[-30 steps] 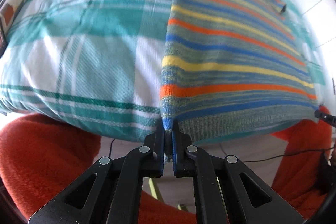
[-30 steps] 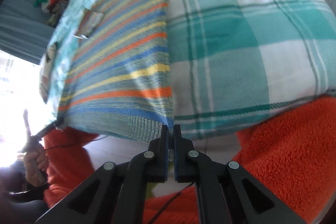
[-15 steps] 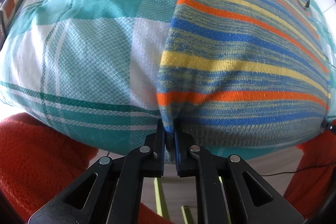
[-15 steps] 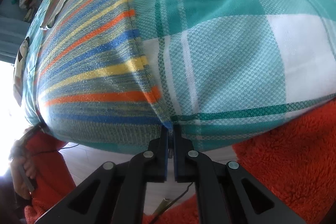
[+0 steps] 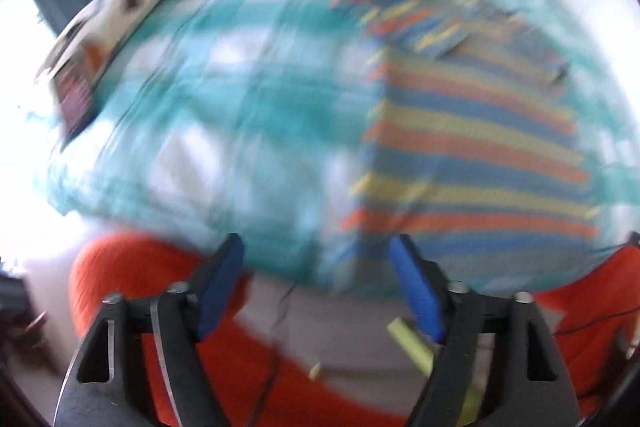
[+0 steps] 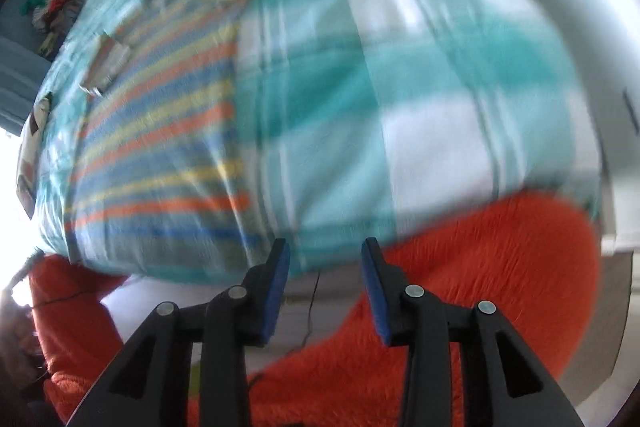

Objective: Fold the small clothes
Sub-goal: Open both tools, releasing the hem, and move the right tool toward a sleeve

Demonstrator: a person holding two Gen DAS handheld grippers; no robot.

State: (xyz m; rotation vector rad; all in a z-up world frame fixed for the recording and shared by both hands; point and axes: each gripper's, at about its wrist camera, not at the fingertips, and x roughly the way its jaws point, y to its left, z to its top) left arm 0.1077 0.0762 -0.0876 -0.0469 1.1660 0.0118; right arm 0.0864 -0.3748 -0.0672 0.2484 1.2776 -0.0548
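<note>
Both hand-held grippers (image 5: pixel 316 255) (image 6: pixel 325 255) off garment (image 5: pixel 472 155)

no readable text, labels, brands or numbers, both views motion-blurred

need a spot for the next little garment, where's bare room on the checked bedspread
Bare checked bedspread lies to the right of the striped garment, reaching the bed's near edge. Left of the garment, another bare patch runs to the patterned item. The far end looks cluttered, blurred. Left gripper and right gripper are open.
</note>
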